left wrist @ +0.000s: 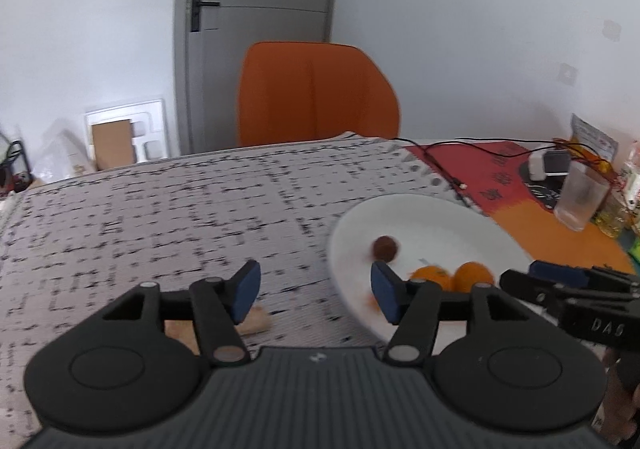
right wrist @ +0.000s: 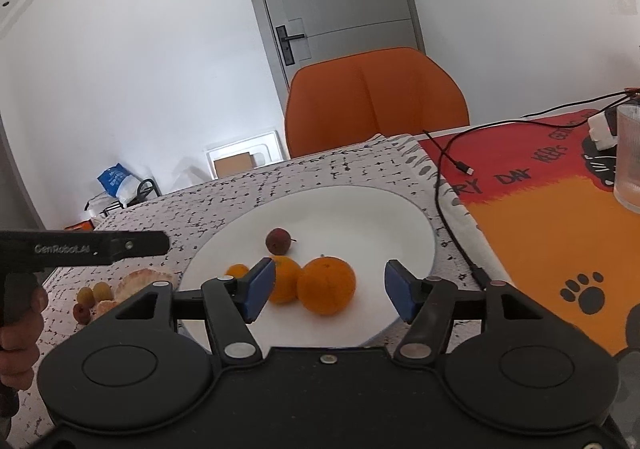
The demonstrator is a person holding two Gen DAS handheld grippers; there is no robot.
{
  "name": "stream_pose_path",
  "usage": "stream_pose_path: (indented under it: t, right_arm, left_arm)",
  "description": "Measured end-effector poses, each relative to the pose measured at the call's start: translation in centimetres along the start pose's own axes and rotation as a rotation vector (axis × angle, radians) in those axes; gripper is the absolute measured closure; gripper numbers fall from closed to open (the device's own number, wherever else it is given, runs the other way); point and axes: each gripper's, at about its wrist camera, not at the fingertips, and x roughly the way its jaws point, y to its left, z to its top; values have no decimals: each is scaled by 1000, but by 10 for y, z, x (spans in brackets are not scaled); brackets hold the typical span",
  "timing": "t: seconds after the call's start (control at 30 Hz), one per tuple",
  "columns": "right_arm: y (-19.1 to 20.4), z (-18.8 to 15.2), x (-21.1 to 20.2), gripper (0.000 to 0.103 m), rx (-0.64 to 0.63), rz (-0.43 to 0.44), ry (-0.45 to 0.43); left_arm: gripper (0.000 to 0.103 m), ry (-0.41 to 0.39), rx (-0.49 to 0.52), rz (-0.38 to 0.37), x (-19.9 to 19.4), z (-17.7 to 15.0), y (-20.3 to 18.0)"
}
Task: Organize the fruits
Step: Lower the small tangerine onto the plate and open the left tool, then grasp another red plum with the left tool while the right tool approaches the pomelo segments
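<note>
A white plate (right wrist: 400, 217) holds two oranges (right wrist: 326, 285), a smaller orange fruit (right wrist: 237, 271) and a dark red fruit (right wrist: 277, 241). My right gripper (right wrist: 330, 291) is open and empty just above the plate's near side, with the big orange between its fingers' line. Left of the plate lie green and red small fruits (right wrist: 94, 294) and peeled citrus pieces (right wrist: 138, 283). My left gripper (left wrist: 316, 291) is open and empty over the patterned cloth, left of the plate (left wrist: 440, 225); the view is blurred. A tan piece (left wrist: 254, 323) lies under its left finger.
An orange chair (right wrist: 376, 101) stands behind the table. A black cable (right wrist: 444, 193) runs along the plate's right side. A clear glass (right wrist: 628, 161) and a white charger (right wrist: 600, 131) stand on the red-orange mat (right wrist: 560, 229) at right.
</note>
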Motion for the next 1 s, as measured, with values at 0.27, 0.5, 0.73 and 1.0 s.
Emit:
stream_pose_path:
  t: [0.27,0.5,0.73,1.0]
  right_arm:
    - [17,3,5,31,-24,25,-6]
    - [35,6,8,17,-44,62,-6]
    - [52,6,16,4,-61,94,-1]
    - [70,5,23,1,-71,125,12]
  left_arm:
    - [27,-11,-40,74,-18,-9,31]
    - [20,-18,-59,139,-32,-17,53]
    - [19,-15,-106,176,-43,-27,74]
    - [19,-13,-153,215,-55,-38,97]
